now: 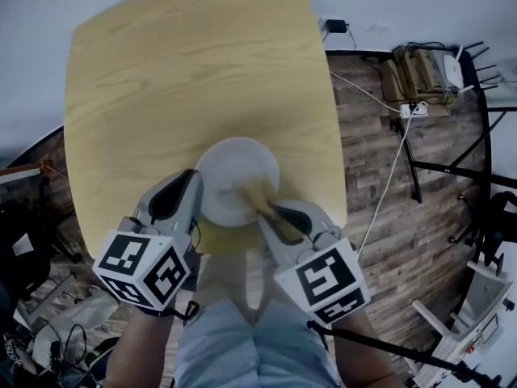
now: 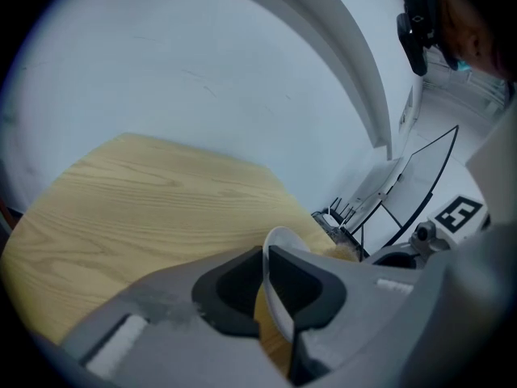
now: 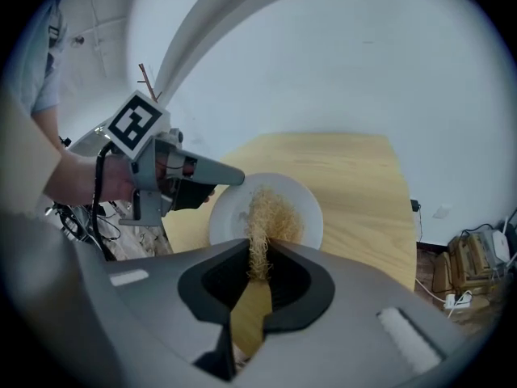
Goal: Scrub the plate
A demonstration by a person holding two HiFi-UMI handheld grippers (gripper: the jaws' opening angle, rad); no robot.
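A white plate (image 1: 236,172) sits at the near edge of the wooden table (image 1: 194,71). My left gripper (image 1: 196,186) is shut on the plate's left rim; the rim (image 2: 273,285) stands edge-on between its jaws. My right gripper (image 1: 271,211) is shut on a tan fibrous scrubber (image 1: 258,194), whose tuft lies on the plate's near right part. Seen from the right gripper, the scrubber (image 3: 266,221) rises from the jaws onto the plate (image 3: 303,204), with the left gripper (image 3: 230,176) at the plate's left rim.
The table top stretches far beyond the plate. To its right is wood flooring (image 1: 380,217) with a white cable (image 1: 392,172), a power strip and a low stand (image 1: 420,71). Cluttered cables lie at the lower left (image 1: 48,330). The person's legs (image 1: 250,338) are below.
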